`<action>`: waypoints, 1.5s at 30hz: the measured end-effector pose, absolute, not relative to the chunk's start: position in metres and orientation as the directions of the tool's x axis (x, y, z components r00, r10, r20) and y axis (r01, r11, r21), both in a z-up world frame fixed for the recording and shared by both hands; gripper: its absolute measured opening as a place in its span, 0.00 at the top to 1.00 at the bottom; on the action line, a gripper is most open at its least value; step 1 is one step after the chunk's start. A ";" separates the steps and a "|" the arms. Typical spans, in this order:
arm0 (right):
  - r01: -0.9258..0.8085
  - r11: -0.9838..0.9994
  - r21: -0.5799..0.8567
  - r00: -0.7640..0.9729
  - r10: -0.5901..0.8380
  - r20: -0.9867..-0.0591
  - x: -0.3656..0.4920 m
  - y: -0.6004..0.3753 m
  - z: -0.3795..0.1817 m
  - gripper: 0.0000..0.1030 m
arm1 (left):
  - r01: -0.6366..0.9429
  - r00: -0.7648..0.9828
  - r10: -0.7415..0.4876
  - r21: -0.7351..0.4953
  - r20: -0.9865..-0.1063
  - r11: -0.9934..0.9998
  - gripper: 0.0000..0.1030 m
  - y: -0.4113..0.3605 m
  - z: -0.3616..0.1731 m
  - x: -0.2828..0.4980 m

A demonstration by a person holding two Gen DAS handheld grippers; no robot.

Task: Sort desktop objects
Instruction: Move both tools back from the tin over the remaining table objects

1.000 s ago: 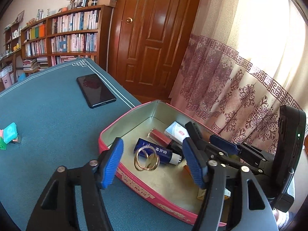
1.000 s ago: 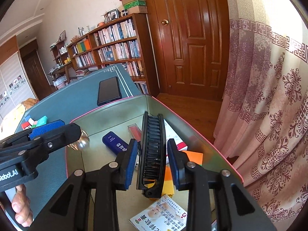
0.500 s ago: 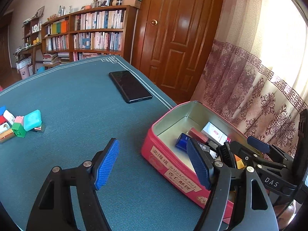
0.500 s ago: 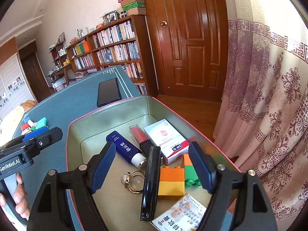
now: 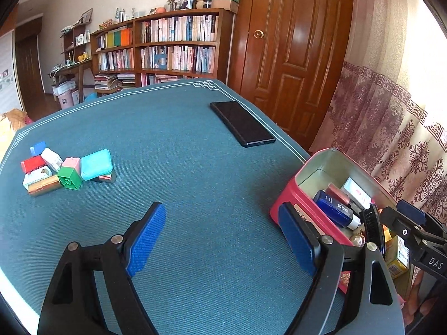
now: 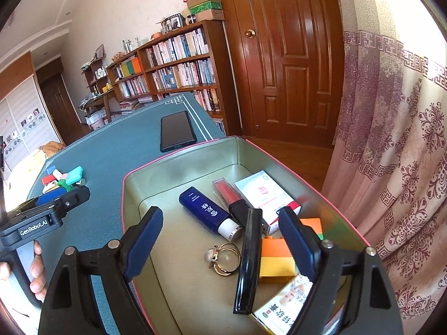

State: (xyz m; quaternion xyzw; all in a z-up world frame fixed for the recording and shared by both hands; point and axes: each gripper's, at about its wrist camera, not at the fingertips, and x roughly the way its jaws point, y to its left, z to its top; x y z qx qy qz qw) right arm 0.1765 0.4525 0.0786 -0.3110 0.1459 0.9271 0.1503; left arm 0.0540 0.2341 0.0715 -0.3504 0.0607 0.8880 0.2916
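A pink tin box (image 6: 178, 162) (image 5: 290, 192) stands at the table's right edge. In it lie a black comb (image 6: 247, 259), a blue tube (image 6: 206, 212), a red lipstick (image 6: 226, 192), a white carton (image 6: 265, 192), gold rings (image 6: 226, 259) and an orange-yellow brick (image 6: 276, 262). My right gripper (image 6: 220, 243) is open and empty above the box. My left gripper (image 5: 223, 237) is open and empty over the bare blue cloth, left of the box. A pile of small items (image 5: 64, 170) lies at the far left, among them a teal case (image 5: 96, 164) and a green brick (image 5: 69, 178).
A black phone (image 5: 241, 124) lies flat near the table's far right edge. A bookshelf (image 5: 167, 50), a wooden door (image 5: 290, 55) and a patterned curtain (image 5: 391, 128) stand beyond the table. The table edge runs close behind the tin box.
My right gripper has opened and let the black comb drop into the box. My left gripper has swung left, away from the box, over the cloth toward the pile.
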 end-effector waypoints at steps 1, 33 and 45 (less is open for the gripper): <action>-0.361 -0.917 0.170 -0.766 0.188 -0.614 0.176 0.449 0.080 0.11 | -0.558 -0.582 0.478 -0.104 -0.658 -0.823 0.17 0.230 0.071 0.053; -0.009 -0.991 0.136 -0.772 -0.079 -0.630 0.088 0.304 0.075 0.00 | -0.267 -0.655 0.330 -0.199 -0.680 -0.943 0.17 0.082 0.054 0.007; -0.007 -0.992 0.125 -0.750 -0.077 -0.657 0.066 0.289 0.066 0.00 | -0.199 -0.671 0.256 -0.164 -0.696 -0.966 0.17 0.054 0.043 -0.008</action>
